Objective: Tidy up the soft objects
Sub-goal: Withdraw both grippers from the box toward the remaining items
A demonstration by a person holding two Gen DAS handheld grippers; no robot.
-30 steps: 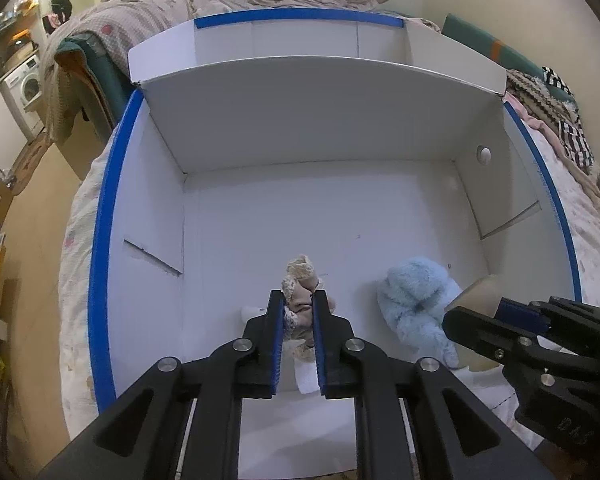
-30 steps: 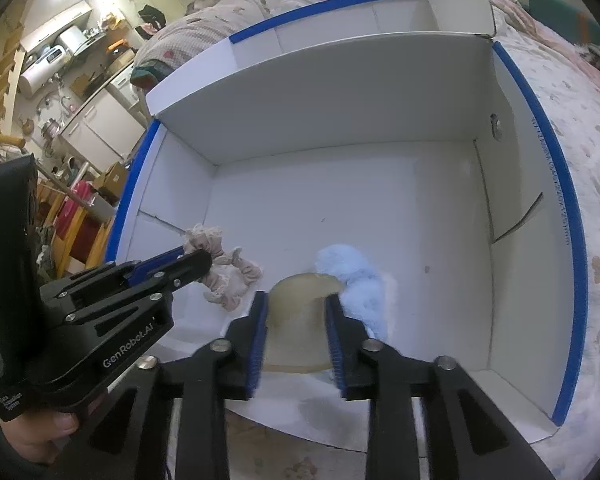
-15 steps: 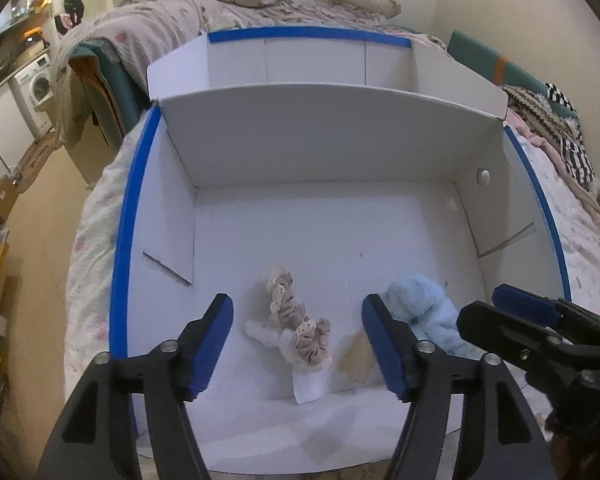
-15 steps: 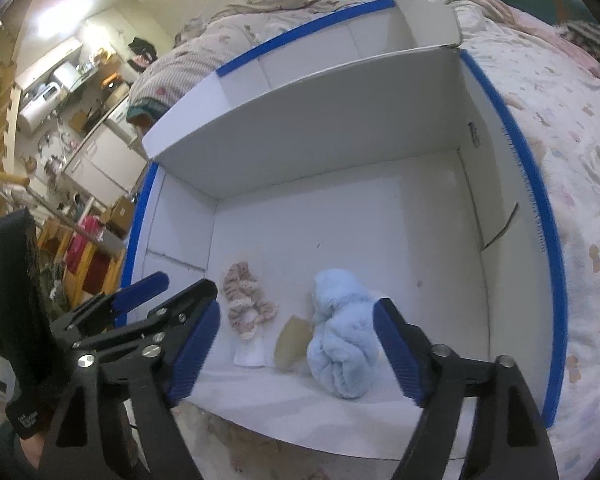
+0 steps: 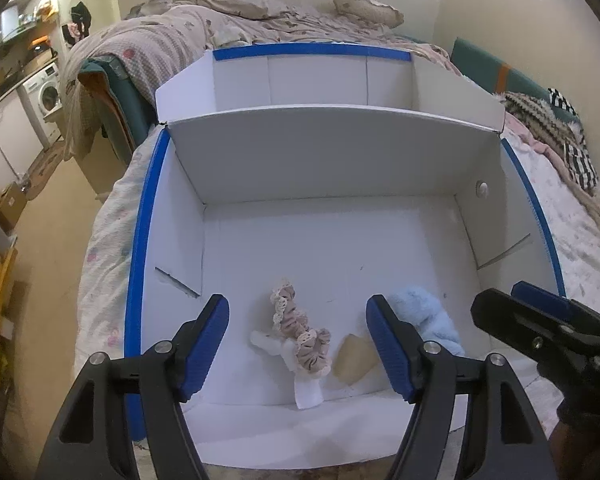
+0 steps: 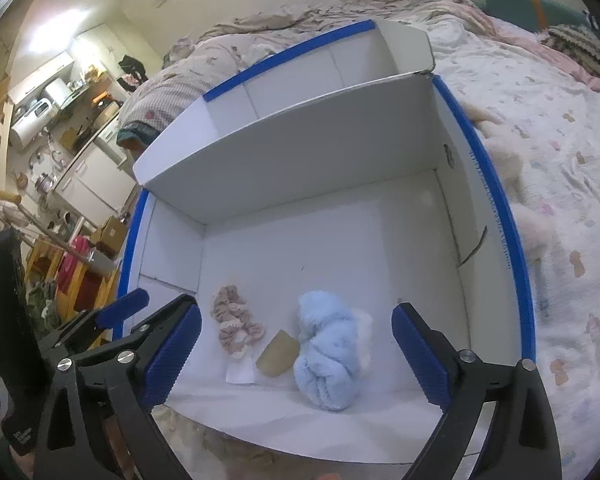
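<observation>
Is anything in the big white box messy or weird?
Nothing looks broken or spilled. The pink scrunchie and the fluffy blue thing just lie loose near the front of the white box, with a tan card tag between them. The box floor is otherwise bare.

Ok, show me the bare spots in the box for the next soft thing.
Free: the box floor behind the pink scrunchie and blue plush, up to the back wall, plus the right side. Crowded: the front edge, with the tan card wedged between them.
</observation>
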